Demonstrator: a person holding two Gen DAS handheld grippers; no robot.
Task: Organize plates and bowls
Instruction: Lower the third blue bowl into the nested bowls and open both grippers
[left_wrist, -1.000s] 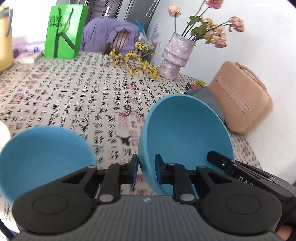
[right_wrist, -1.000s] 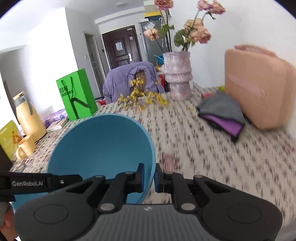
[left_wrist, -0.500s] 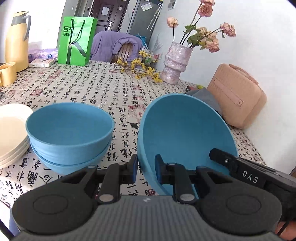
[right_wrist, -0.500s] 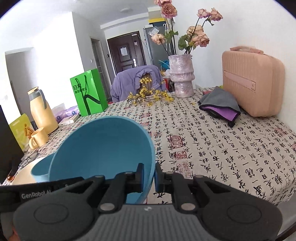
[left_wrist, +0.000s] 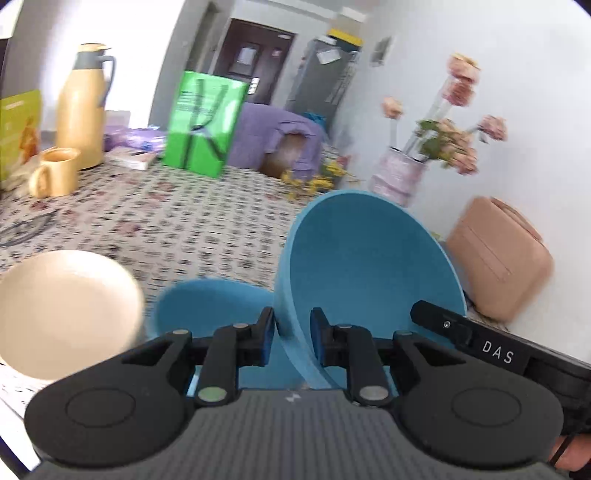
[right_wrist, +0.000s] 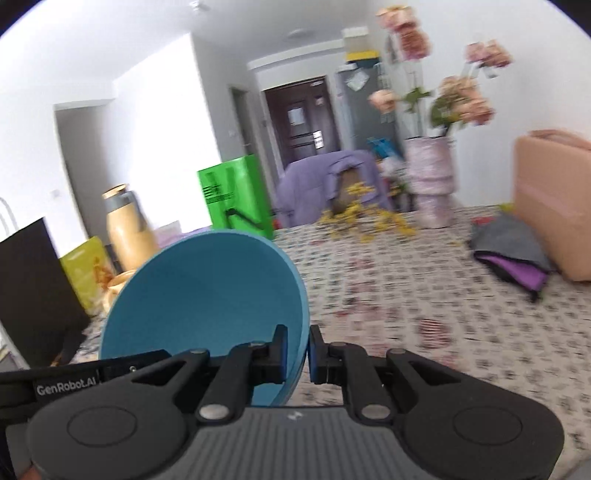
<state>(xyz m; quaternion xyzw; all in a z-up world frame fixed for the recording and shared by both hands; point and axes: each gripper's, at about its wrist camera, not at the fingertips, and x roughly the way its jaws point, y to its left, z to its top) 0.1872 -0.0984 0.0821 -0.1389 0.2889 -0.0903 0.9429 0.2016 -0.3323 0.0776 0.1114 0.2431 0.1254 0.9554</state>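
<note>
Both grippers clamp one blue bowl (left_wrist: 369, 266) by opposite rim edges — left gripper (left_wrist: 291, 338) and right gripper (right_wrist: 296, 349), fingers closed on the wall — probably to steady it. It hangs tilted above the stacked bowls (left_wrist: 214, 306), plates (left_wrist: 62, 310) at 9 o'clock on the counter (left_wrist: 166, 225), likely for nesting.

Blurred cream plate (left_wrist: 62, 314) cut off at left.

Left tongs (left_wrist: 291, 334) clamped onto the rim of a blue bowl (left_wrist: 369, 266). Right tongs (right_wrist: 296, 349) likewise pinched on the opposite rim; bowl held tilted.
</note>
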